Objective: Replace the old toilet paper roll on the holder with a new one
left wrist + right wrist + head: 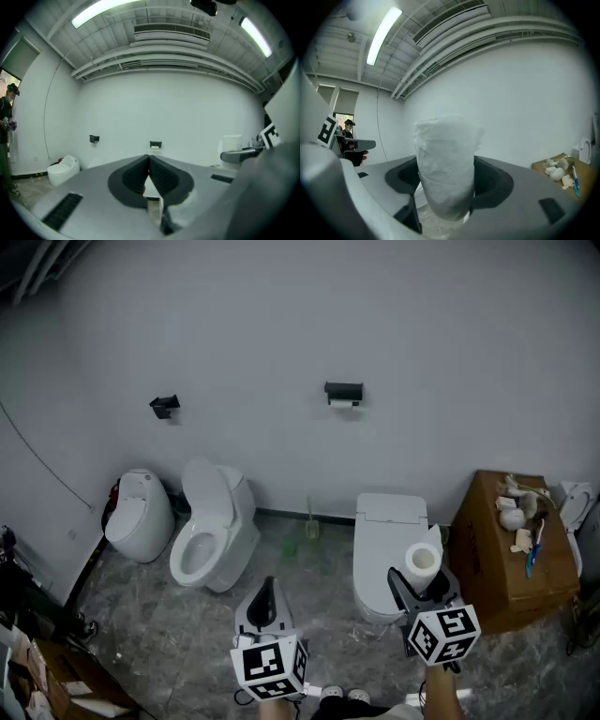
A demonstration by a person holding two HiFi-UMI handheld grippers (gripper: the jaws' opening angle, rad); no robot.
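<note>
Where only the head view reaches: a grey marbled floor (141, 610), an open-lidded toilet (208, 535), a closed toilet (389, 540) and a brown cardboard box (506, 554) with small clutter on top.
Gripper views alone: a ribbed ceiling with long light tubes (101, 11), and a person (5, 117) standing by the far doorway.
Holder: a black, boxy holder (343, 390) is mounted on the plain white wall. A small white remnant of the old roll (342, 403) hangs just beneath it, well apart from both grippers.
Left gripper (269, 585): held level, its dark ribbed pads are pressed together with nothing between them.
Right gripper (422, 585): held level, its jaws are spread wide and clamped on the new roll (424, 561).
New roll: a soft, crinkled white cylinder standing upright. The head view shows its hollow core from above. The right gripper view shows only its wrinkled side, which fills the gap between the jaws.
Placement: in the head view the new roll sits in front of the closed toilet, below and to the right of the holder.
</note>
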